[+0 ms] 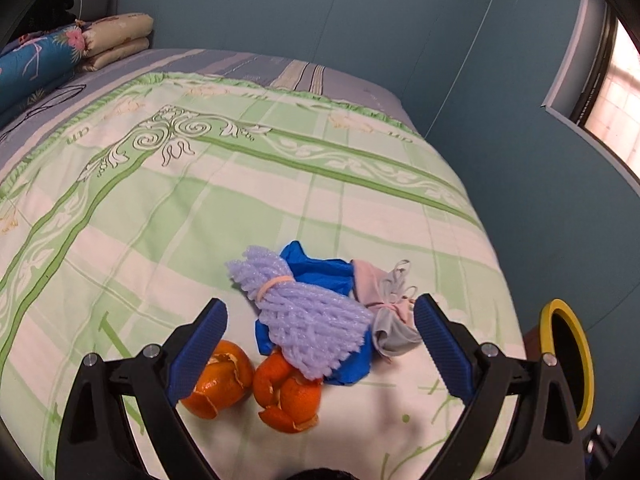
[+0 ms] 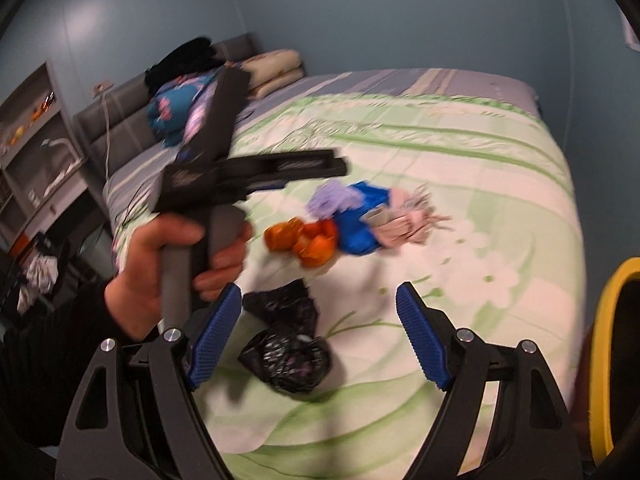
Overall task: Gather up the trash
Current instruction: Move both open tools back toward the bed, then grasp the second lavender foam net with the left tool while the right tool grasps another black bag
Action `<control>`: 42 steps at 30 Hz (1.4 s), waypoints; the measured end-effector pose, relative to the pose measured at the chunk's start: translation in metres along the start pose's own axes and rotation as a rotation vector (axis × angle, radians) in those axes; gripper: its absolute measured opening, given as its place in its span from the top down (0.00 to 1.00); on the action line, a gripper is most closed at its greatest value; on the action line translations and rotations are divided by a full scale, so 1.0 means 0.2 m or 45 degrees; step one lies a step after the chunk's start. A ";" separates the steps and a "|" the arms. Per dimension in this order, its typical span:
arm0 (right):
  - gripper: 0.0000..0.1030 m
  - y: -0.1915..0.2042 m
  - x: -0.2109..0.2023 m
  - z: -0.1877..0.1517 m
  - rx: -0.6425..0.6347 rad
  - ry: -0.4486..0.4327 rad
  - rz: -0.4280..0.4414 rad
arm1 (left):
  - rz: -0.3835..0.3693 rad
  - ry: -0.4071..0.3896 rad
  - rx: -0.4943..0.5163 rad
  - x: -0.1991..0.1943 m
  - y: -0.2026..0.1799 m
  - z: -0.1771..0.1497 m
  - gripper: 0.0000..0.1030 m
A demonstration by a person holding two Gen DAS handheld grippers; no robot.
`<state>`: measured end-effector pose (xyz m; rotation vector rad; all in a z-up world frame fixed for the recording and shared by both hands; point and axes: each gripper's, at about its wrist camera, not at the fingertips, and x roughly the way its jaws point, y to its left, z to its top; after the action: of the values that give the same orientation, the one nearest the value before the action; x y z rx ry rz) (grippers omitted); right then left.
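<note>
A pile of trash lies on the green-and-white bedspread [image 1: 168,216]: a purple foam net [image 1: 308,320], a blue crumpled wrapper [image 1: 320,276], a pink and grey tied bundle [image 1: 390,312] and orange peels [image 1: 256,380]. My left gripper [image 1: 320,352] is open just above the pile, the foam net between its fingers. In the right wrist view the pile [image 2: 352,220] lies farther off and a crumpled black bag [image 2: 286,340] lies between the open fingers of my right gripper [image 2: 318,332]. The left gripper body [image 2: 224,176] and a hand [image 2: 160,268] show at left.
A bin with a yellow rim [image 1: 576,360] stands beside the bed at right, also in the right wrist view [image 2: 604,344]. Folded bedding and pillows [image 1: 68,44] lie at the head of the bed. Blue walls, a window [image 1: 624,92] and shelves [image 2: 32,140] surround it.
</note>
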<state>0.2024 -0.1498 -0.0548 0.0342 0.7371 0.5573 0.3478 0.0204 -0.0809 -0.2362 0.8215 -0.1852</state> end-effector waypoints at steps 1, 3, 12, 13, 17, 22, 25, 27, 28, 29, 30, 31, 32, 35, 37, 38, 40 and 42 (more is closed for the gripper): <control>0.27 0.02 0.02 -0.01 -0.019 0.010 0.006 | 0.006 0.005 -0.005 0.02 0.01 0.00 0.12; 0.27 0.06 0.06 -0.03 -0.051 0.024 0.002 | 0.011 0.028 -0.030 0.07 0.03 0.00 0.12; 0.30 0.14 0.25 -0.12 -0.130 0.142 -0.007 | 0.006 0.069 -0.044 0.17 0.06 -0.03 0.12; 0.30 0.14 0.27 -0.13 -0.138 0.158 -0.017 | 0.000 0.073 -0.047 0.18 0.07 -0.03 0.12; 0.35 0.13 0.32 -0.15 -0.144 0.197 -0.032 | 0.000 0.087 -0.041 0.20 0.07 -0.04 0.21; 0.47 0.11 0.36 -0.17 -0.149 0.240 -0.042 | -0.029 0.072 -0.051 0.19 0.07 -0.04 0.31; 0.55 0.11 0.38 -0.18 -0.156 0.255 -0.044 | -0.039 0.080 -0.046 0.20 0.07 -0.05 0.40; 0.59 0.11 0.37 -0.19 -0.151 0.255 -0.038 | -0.051 0.087 -0.056 0.20 0.08 -0.05 0.45; 0.62 0.11 0.37 -0.19 -0.145 0.258 -0.029 | -0.056 0.089 -0.061 0.20 0.08 -0.06 0.48; 0.62 0.10 0.37 -0.19 -0.142 0.258 -0.025 | -0.062 0.090 -0.065 0.20 0.08 -0.06 0.50; 0.64 0.10 0.37 -0.19 -0.138 0.256 -0.025 | -0.065 0.089 -0.069 0.20 0.09 -0.06 0.51; 0.65 0.10 0.37 -0.19 -0.133 0.257 -0.020 | -0.068 0.087 -0.073 0.20 0.09 -0.06 0.52; 0.66 0.10 0.37 -0.19 -0.127 0.260 -0.013 | -0.071 0.089 -0.079 0.20 0.10 -0.06 0.55; 0.68 0.09 0.37 -0.19 -0.123 0.264 -0.010 | -0.076 0.094 -0.091 0.20 0.11 -0.06 0.62; 0.69 0.09 0.37 -0.19 -0.124 0.262 -0.007 | -0.077 0.093 -0.094 0.19 0.11 -0.06 0.66; 0.70 0.09 0.37 -0.19 -0.125 0.261 -0.004 | -0.080 0.093 -0.099 0.19 0.12 -0.06 0.67; 0.70 0.09 0.36 -0.19 -0.128 0.259 0.000 | -0.083 0.087 -0.101 0.18 0.12 -0.06 0.69; 0.70 0.09 0.36 -0.19 -0.119 0.260 0.006 | -0.082 0.080 -0.100 0.17 0.13 -0.06 0.71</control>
<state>0.2126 -0.1048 -0.1244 -0.1089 0.9085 0.6044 0.3639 0.0346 -0.1191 -0.3328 0.8849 -0.2221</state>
